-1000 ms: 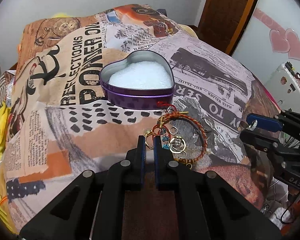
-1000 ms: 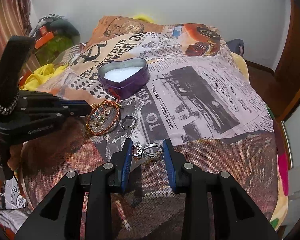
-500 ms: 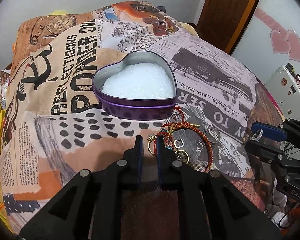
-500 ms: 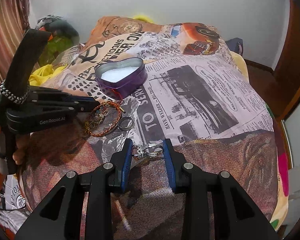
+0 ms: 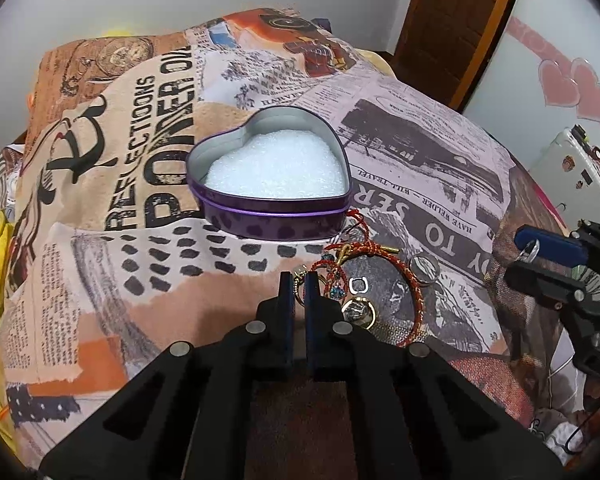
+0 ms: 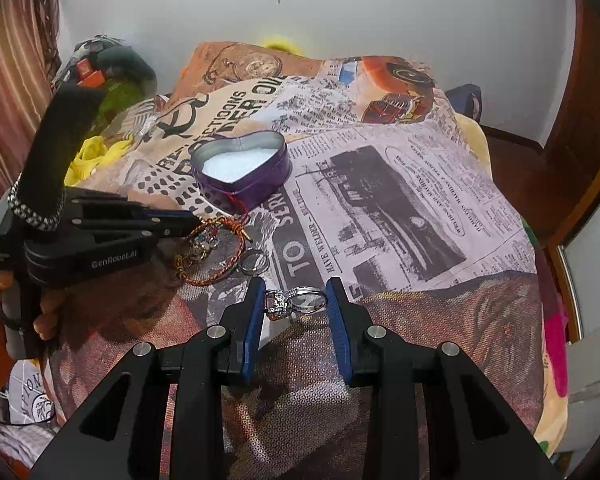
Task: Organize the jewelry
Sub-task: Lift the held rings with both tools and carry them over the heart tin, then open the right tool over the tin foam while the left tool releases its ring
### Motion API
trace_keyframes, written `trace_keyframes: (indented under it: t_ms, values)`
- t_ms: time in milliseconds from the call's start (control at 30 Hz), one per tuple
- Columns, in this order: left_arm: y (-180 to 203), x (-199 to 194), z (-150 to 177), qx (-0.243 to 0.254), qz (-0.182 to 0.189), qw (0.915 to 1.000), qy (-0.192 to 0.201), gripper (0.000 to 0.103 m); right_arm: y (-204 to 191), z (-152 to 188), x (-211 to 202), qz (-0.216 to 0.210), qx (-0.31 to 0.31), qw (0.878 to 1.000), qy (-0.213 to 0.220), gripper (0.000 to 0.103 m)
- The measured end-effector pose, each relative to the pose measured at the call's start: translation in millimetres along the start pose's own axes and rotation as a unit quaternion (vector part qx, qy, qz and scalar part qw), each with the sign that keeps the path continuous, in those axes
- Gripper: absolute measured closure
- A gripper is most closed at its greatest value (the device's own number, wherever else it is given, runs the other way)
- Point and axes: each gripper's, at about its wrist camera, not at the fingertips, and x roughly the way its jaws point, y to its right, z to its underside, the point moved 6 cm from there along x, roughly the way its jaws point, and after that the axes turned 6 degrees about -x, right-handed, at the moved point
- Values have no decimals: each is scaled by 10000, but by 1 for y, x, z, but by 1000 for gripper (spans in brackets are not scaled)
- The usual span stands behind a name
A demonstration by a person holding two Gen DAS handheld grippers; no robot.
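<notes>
Purple heart tin [image 5: 274,220] is empty; your left tongs [image 5: 294,286] have just closed on a gold ring [image 5: 299,300], right tongs [image 6: 296,300] grip a silver ring [image 6: 306,300], bracelet [image 5: 404,276] remains.

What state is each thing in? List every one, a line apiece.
Purple heart-shaped tin: lid off, white foam inside, no jewelry.
Left hand-held gripper: just closed on a small gold ring.
Right hand-held gripper: clamped on a silver stone-set ring.
Red-and-gold braided bracelet: lying flat.
Plain silver ring: lying loose.
</notes>
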Motion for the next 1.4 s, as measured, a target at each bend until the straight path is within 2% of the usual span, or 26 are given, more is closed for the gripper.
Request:
trace_keyframes:
  t_ms: [233,500,767,1133,1400]
  values:
    - [-8,-27,-1,-107,-18,9995,284,101,0,-14,-8,97,-49,9998,164,75]
    - [-15,-67,-18,-134,-88,9965,815,101,-5,-39,-16,168,-181,9986,469,75]
    - [-21,-86,-40,-157,-136,9929,1168,101,-12,-70,-17,174,-301,9964,775,75]
    - [-30,-82,-61,-214,-143,9908,1332,101,-11,-102,3,113,-375,9947,954,75]
    - [-33,-60,-69,-241,-57,9927,1178,101,-14,-112,31,-12,-486,9953,838,75]
